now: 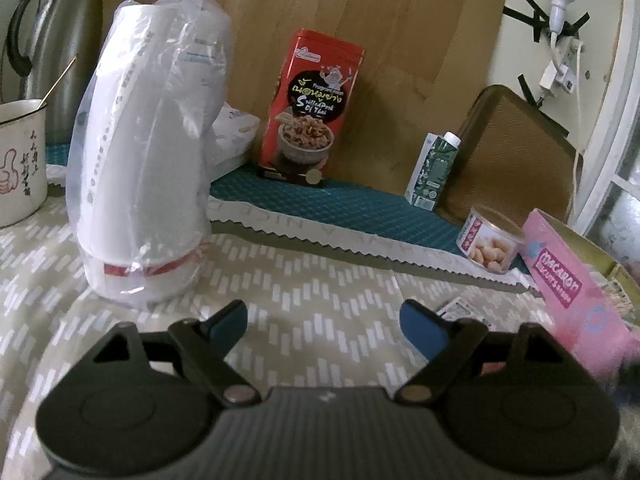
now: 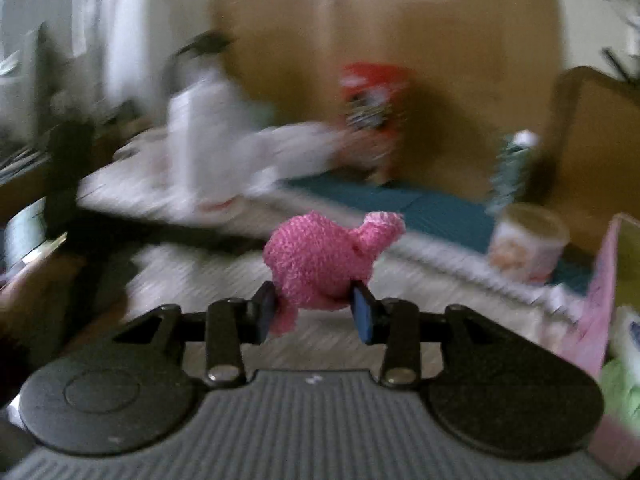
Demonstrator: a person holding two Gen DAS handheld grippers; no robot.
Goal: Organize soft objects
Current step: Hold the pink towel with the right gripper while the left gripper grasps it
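Note:
My right gripper (image 2: 316, 310) is shut on a pink knitted soft toy (image 2: 320, 260) and holds it above the patterned tablecloth (image 2: 312, 344); the view is motion-blurred. A pink box (image 2: 596, 292) stands open at the right with a green soft thing (image 2: 624, 392) and a white pack (image 2: 628, 332) beside it. My left gripper (image 1: 324, 324) is open and empty, low over the tablecloth (image 1: 320, 280). The pink macaron box (image 1: 576, 288) is just right of its right finger.
A plastic bag of white paper cups (image 1: 148, 160) stands left of centre. A red tin (image 1: 312, 108), a green carton (image 1: 434, 170), a peanut can (image 1: 492, 244), an enamel mug (image 1: 20, 160) and a steel kettle (image 1: 56, 40) stand further back. A wooden board (image 1: 400, 40) stands behind.

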